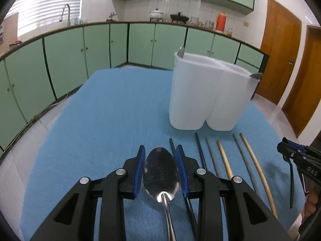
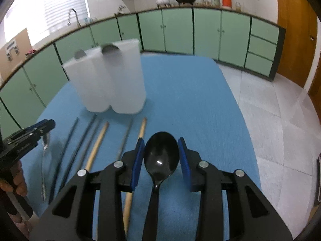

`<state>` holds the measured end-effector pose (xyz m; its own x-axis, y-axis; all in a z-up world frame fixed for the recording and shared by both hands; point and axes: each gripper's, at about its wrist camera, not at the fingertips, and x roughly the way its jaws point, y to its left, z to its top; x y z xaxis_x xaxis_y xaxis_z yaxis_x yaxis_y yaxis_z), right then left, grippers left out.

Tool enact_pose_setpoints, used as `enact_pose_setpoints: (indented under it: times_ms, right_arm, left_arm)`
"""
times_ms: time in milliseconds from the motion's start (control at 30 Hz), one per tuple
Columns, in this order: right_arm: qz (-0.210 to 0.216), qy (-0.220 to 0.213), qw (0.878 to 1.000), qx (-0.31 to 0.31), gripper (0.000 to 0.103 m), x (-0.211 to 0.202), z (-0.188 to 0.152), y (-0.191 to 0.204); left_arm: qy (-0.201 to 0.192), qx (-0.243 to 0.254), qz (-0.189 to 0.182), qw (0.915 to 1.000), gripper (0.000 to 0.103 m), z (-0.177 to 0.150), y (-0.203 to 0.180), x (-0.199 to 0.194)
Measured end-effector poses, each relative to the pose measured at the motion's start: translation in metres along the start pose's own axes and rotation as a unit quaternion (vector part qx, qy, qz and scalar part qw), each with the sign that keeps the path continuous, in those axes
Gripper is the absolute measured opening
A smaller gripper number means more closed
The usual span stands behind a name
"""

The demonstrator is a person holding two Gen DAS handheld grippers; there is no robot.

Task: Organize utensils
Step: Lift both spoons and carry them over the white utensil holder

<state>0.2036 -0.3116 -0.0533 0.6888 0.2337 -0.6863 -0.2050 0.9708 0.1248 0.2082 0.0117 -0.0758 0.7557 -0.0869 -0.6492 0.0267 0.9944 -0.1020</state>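
In the left wrist view my left gripper (image 1: 161, 172) has its blue pads on either side of the bowl of a metal spoon (image 1: 161, 175), which hangs a little above the blue cloth (image 1: 104, 120). In the right wrist view my right gripper (image 2: 161, 158) holds a black spoon (image 2: 161, 157) between its pads in the same way. Several chopsticks (image 1: 224, 158), black, grey and wooden, lie side by side on the cloth between the two grippers; they also show in the right wrist view (image 2: 94, 150). A white two-part utensil holder (image 1: 208, 94) stands behind them, and also shows in the right wrist view (image 2: 108, 80).
The table is covered by the blue cloth (image 2: 190, 100), with its edges close on the left and right. Green kitchen cabinets (image 1: 80, 54) and a counter run behind it. A tiled floor (image 2: 280, 120) lies to the right, with wooden doors (image 1: 280, 46) beyond.
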Motion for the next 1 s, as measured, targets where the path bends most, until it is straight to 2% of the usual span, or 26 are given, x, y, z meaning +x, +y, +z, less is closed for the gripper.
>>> enact_pose_setpoints:
  times_ms: [100, 300, 333, 467, 633, 700, 833, 1000]
  right_arm:
    - [0.025, -0.041, 0.999, 0.003, 0.033, -0.018, -0.003, 0.000]
    - [0.023, -0.070, 0.997, -0.007, 0.033, -0.031, -0.006, 0.005]
    - [0.020, -0.065, 0.998, -0.009, 0.033, -0.029, -0.006, 0.005]
    - [-0.017, 0.002, 1.000, -0.003, 0.033, -0.002, -0.009, -0.002]
    - [-0.025, 0.053, 0.998, 0.009, 0.035, 0.017, -0.012, -0.012]
    - [-0.029, 0.067, 0.997, 0.001, 0.038, 0.021, -0.012, -0.012]
    - [-0.041, 0.079, 0.996, -0.019, 0.054, 0.024, -0.008, -0.006]
    - [-0.051, 0.124, 0.991, -0.028, 0.055, 0.035, 0.000, -0.005]
  left_arm:
    - [-0.032, 0.004, -0.008, 0.9995, 0.031, -0.003, -0.001, -0.013]
    - [-0.064, 0.012, -0.017, 0.9977, 0.031, -0.005, -0.004, -0.031]
    - [-0.064, 0.012, -0.017, 0.9977, 0.031, -0.004, -0.004, -0.032]
    - [-0.060, 0.009, -0.017, 0.9980, 0.031, -0.004, -0.004, -0.031]
    - [-0.053, 0.006, -0.019, 0.9984, 0.031, -0.006, -0.003, -0.027]
    - [-0.051, 0.004, -0.019, 0.9985, 0.031, -0.004, -0.002, -0.024]
    - [-0.049, 0.004, -0.020, 0.9986, 0.031, -0.003, -0.002, -0.020]
    - [-0.046, 0.005, -0.021, 0.9987, 0.031, -0.003, -0.001, -0.018]
